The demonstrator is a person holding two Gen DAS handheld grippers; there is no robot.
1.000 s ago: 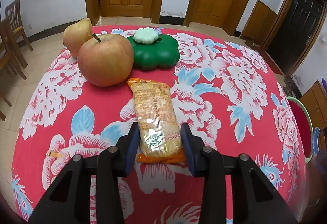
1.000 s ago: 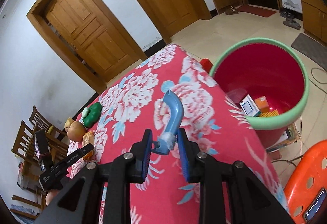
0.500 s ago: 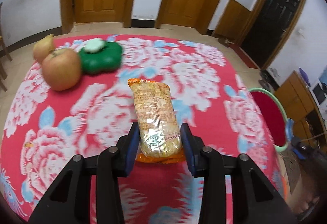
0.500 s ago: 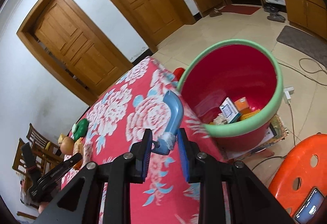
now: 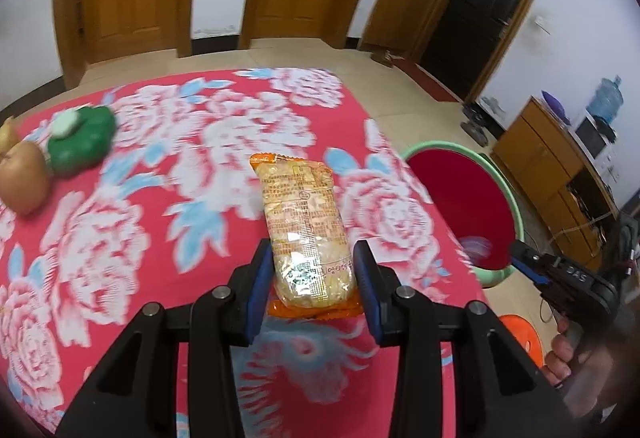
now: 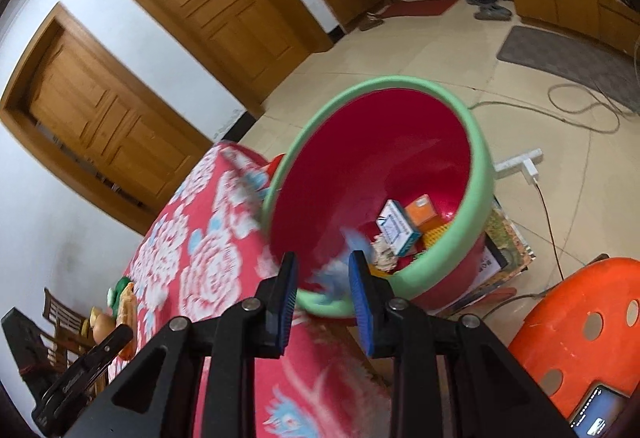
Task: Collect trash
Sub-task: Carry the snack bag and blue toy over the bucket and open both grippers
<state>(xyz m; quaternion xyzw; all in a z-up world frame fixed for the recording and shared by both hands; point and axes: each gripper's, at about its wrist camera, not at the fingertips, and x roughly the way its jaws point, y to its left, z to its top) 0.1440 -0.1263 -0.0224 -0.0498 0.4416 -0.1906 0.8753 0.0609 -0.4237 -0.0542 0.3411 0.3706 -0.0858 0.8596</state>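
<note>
Step in hand looks like the drop-off: right gripper (image 6: 323,284) sits over the near rim of the bin (image 6: 478,174), jaws parted wide w/ a blurred blue piece (image 6: 340,270) between them, prob. falling free, though blur makes contact hard to call. Bin already has a small box and bits at the bottom. Left gripper (image 5: 313,276) is clamped on the snack packet (image 5: 306,222) at its near end, packet above the floral tablecloth (image 5: 160,198). Next: swing the left one over to the bin rim (image 5: 448,148) & let go; apple (image 5: 22,178) and green toy (image 5: 80,142) aren't trash

Bin (image 6: 478,174) mouth gapes wide beside the table (image 6: 208,262) edge
</note>
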